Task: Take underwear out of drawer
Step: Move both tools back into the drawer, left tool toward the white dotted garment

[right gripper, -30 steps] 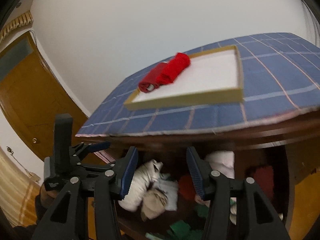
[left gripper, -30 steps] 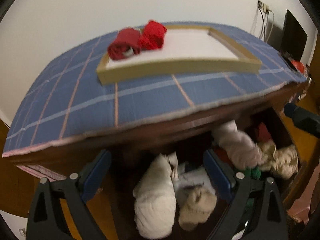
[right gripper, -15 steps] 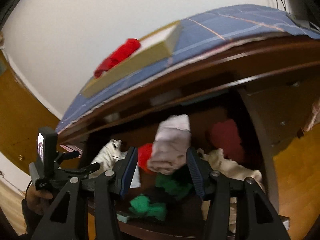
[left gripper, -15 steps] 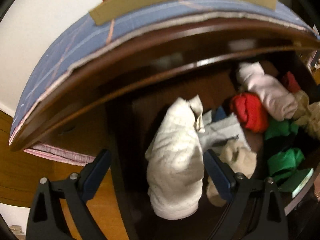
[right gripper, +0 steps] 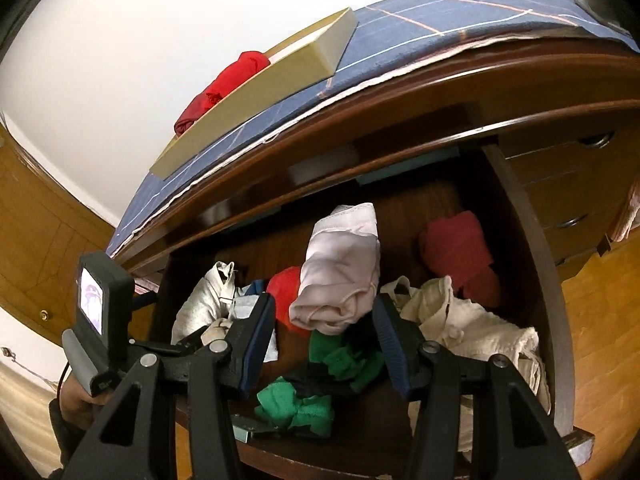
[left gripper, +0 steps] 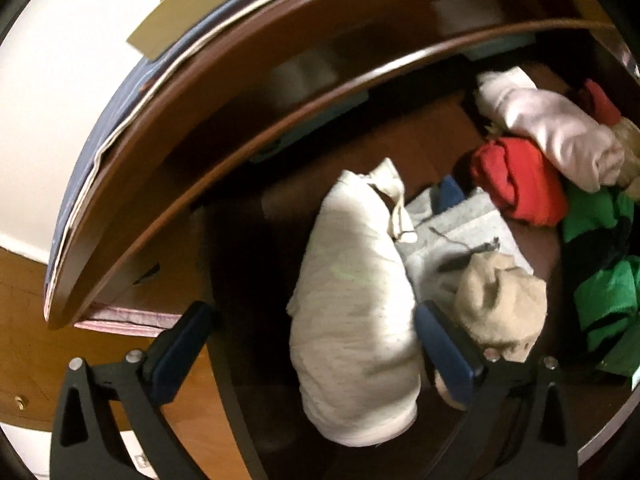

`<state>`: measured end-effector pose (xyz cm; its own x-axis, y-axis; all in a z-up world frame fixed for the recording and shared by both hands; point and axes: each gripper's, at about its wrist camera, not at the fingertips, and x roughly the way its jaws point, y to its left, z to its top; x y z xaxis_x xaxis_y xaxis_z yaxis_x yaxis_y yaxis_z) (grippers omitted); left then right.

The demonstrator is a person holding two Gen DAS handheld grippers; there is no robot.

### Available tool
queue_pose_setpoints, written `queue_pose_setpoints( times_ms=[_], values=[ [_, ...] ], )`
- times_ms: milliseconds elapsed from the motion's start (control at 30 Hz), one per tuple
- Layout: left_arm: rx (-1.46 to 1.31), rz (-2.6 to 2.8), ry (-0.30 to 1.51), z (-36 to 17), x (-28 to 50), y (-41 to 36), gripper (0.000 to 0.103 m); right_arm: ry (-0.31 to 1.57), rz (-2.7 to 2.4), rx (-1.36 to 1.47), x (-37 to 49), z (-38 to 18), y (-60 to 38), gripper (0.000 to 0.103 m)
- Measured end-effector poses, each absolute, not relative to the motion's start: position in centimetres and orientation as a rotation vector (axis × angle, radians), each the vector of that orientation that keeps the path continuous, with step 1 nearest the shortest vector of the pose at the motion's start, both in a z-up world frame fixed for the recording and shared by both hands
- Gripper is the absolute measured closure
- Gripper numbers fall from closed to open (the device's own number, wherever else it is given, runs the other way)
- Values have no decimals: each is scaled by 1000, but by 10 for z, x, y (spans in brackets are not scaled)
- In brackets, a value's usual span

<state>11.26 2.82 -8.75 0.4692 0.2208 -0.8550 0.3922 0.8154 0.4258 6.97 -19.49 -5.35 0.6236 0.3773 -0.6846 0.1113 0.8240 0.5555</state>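
The dark wooden drawer (right gripper: 554, 320) stands pulled out and holds several rolled garments. My left gripper (left gripper: 312, 344) hangs over its left end, and its jaws are opening. A light grey-white roll (left gripper: 352, 320) lies between the left fingers, and the pads do not press on it. My right gripper (right gripper: 324, 340) is open with nothing held. Its tips reach just short of a pale pink roll (right gripper: 340, 280) (left gripper: 560, 136). A red roll (left gripper: 516, 184) (right gripper: 286, 292) lies beside the pink one.
Also in the drawer are green pieces (right gripper: 296, 404), a beige roll (left gripper: 500, 300), a cream garment (right gripper: 460, 320) and a dark pink one (right gripper: 460, 252). On the blue checked cloth (right gripper: 420, 20) above, a tray (right gripper: 280, 80) holds red rolls (right gripper: 224, 84). The dresser edge overhangs the drawer's back.
Both grippers have come down from the level of the dresser top and tilted into the open drawer. The left jaws stand slightly wider around the grey-white roll.
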Motion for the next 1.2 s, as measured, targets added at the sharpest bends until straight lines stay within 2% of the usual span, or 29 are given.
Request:
queue_pose_setpoints(
  times_ms=[200,333,533,567,600,633,733,800,867,1033,1200],
  values=[
    [538,-219,1199,-92,112,25,1,895,178,614,68,-53,-194,50],
    [456,-178,1260,-98,121,36,12,894,189,612,67,-53,-192,50],
    [480,-193,1286,-101,124,33,16,900,198,628,66,-54,-193,50],
    [481,-214,1297,-105,127,32,27,899,204,631,65,-53,-193,50],
    [488,-227,1298,-108,127,30,31,897,209,636,65,-53,-193,50],
    [500,-228,1296,-110,126,27,42,894,213,641,64,-52,-193,50],
    [485,-230,1282,-107,123,27,42,874,208,655,60,-48,-199,50],
    [459,-246,1237,-101,118,29,49,856,191,666,56,-45,-209,50],
    [421,-280,1205,-104,123,43,61,838,163,675,49,-42,-223,50],
    [205,-325,1188,-101,124,49,65,848,90,651,35,-43,-249,50],
    [195,-371,1173,-100,115,42,65,952,153,520,44,-48,-234,50]
  ],
)
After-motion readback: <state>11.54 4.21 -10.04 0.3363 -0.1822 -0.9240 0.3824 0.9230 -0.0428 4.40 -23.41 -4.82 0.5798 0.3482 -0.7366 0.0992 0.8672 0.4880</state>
